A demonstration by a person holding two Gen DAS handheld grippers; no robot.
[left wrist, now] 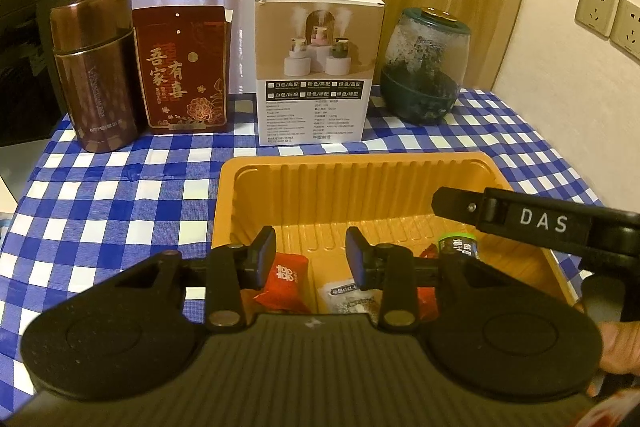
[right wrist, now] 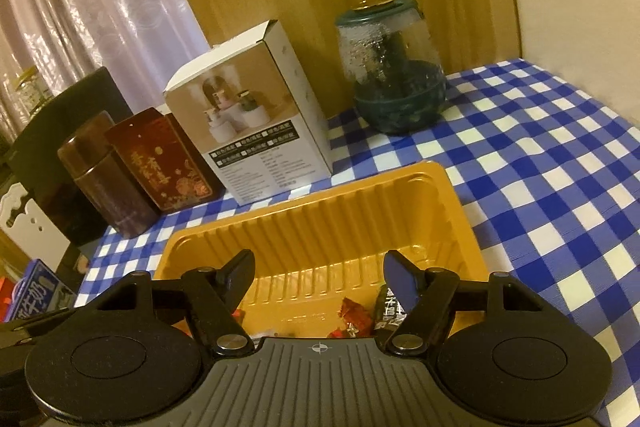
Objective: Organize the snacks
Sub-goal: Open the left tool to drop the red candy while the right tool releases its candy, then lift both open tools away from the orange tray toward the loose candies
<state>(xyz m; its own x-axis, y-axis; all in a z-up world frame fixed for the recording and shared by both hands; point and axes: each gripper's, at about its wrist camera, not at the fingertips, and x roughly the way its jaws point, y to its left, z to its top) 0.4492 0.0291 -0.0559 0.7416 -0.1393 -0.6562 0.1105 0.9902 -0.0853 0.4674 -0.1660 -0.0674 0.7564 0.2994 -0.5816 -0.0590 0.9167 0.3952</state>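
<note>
- Your left gripper (left wrist: 311,254) hangs over the orange tray (left wrist: 256,174), jaws parted, pinching nothing.
- Your right gripper (right wrist: 320,277) has its jaws spread wide and empty.
- Wrapped snacks (left wrist: 280,281) lie in the tray's near end.
- Behind the tray stand a white box (left wrist: 318,67), a red tin (left wrist: 182,67) and a glass jar (left wrist: 424,67).

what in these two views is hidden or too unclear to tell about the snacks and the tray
- Near end of the orange tray: hidden in both wrist views by the gripper bodies, so the snack count is unknown.
- White packet: left wrist view, print too small to read, partly behind a finger.
- Dark packet: right wrist view, partly covered by the right gripper finger.
- Jar contents: blurred in both.
</note>
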